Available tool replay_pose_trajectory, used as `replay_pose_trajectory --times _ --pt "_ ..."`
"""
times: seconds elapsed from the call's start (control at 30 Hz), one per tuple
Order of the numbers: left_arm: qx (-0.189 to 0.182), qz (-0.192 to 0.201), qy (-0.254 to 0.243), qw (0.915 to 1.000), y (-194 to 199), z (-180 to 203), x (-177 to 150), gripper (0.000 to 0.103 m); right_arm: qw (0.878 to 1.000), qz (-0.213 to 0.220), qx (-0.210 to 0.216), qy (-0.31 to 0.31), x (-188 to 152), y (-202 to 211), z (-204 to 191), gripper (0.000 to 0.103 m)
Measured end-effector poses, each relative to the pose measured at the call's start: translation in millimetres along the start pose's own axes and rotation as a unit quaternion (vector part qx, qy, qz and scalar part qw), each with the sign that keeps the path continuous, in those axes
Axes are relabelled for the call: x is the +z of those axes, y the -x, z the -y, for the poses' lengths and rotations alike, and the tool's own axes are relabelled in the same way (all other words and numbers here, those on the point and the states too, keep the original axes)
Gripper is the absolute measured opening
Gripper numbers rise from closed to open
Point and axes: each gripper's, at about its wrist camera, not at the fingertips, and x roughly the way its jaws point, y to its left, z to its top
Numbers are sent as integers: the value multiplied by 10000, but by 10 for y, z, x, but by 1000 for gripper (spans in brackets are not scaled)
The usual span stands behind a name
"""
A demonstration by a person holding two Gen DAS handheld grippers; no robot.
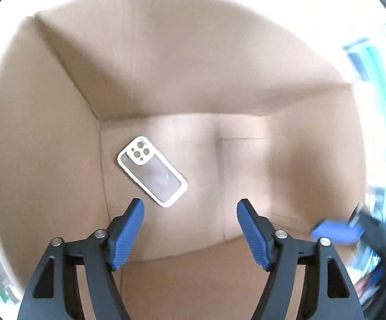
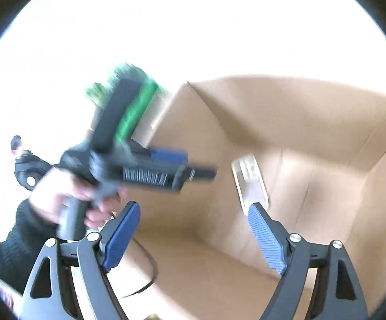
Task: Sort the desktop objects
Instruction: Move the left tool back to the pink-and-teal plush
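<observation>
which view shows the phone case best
The left wrist view. There the phone case lies sharp and whole on the floor of the cardboard box, camera cutouts clear, just ahead of the open left claw. The right wrist view shows it blurred, with its near end behind a fingertip of the open right claw.

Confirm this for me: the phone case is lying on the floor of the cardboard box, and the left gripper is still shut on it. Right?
Not quite. The phone case does lie on the floor of the cardboard box, but the left gripper is open and holds nothing; its blue pads stand wide apart above the case. The left wrist view shows this plainly.
</observation>
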Motion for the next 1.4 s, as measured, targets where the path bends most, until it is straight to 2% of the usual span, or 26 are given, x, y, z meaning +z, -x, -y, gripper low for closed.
replay_pose_trajectory --times 0.03,0.1,0.13,0.2,0.23,0.3,0.33,0.4,0.5,0.63,0.77,0.87,0.9,0.93,1.03,1.13,1.23,1.27,1.33,1.4 --pt "-12 246 -146 9996 239 69 -172 81 9992 353 45 187 -148 291 -186 86" --pt "-119 870 -465 9950 804 156 -773 88 9927 1057 134 561 -445 873 -558 90" --pt "-119 1147 -607 9915 1032 180 -1106 92 9897 1261 193 647 -714 1062 -718 102" --pt "-22 1570 -834 9841 1446 271 -1503 99 9848 1526 247 792 -1290 1039 -1152 103" --pt "33 1759 -936 9799 1644 321 -1660 102 9832 1595 253 854 -1618 1110 -1154 103" --pt "175 1940 -1032 9754 1685 255 -2196 103 9835 1607 234 793 -2089 989 -1164 103" --pt "151 1938 -994 9759 1673 220 -2446 103 9838 1611 224 759 -2321 923 -1169 103" --pt "-8 1852 -837 9791 1654 166 -2898 103 9868 1508 435 391 -2521 1164 -1263 103" --pt "-151 1515 -510 9870 1339 10 -3502 103 9897 1269 565 -341 -2933 813 -1078 103" --pt "137 986 -229 9948 832 -228 -4094 103 9919 898 282 -850 -3267 343 -994 103" --pt "273 562 -382 9973 187 -318 -4364 103 9942 566 -135 -904 -3610 -35 -1044 103" --pt "386 194 -618 9972 -308 -408 -4397 103 9952 490 -292 -800 -3788 -267 -1223 103" --pt "406 124 -717 9965 -435 -468 -4385 103 9942 527 -290 -888 -3773 -359 -1266 103" --pt "422 83 -797 9959 -540 -513 -4355 103 9931 550 -279 -995 -3922 -384 -1305 103" --pt "450 -69 -997 9940 -812 -733 -4285 103 9897 643 -309 -1238 -3796 -674 -1505 103" --pt "265 -164 -1138 9930 -988 -883 -4258 103 9871 658 -333 -1421 -3619 -1208 -1682 103" --pt "35 -160 -1302 9914 -1114 -962 -4217 102 9818 425 -474 -1790 -3478 -1836 -1698 103" --pt "-17 -200 -1347 9907 -1185 -987 -4208 102 9780 298 -561 -1986 -3451 -2040 -1658 103" --pt "-229 -435 -1090 9928 -1348 -1111 -4208 103 9639 226 -833 -2518 -3478 -2341 -1492 102" --pt "-664 -516 -802 9932 -1467 -1227 -4242 103 9493 -15 -1276 -2874 -3553 -2571 -1290 101"
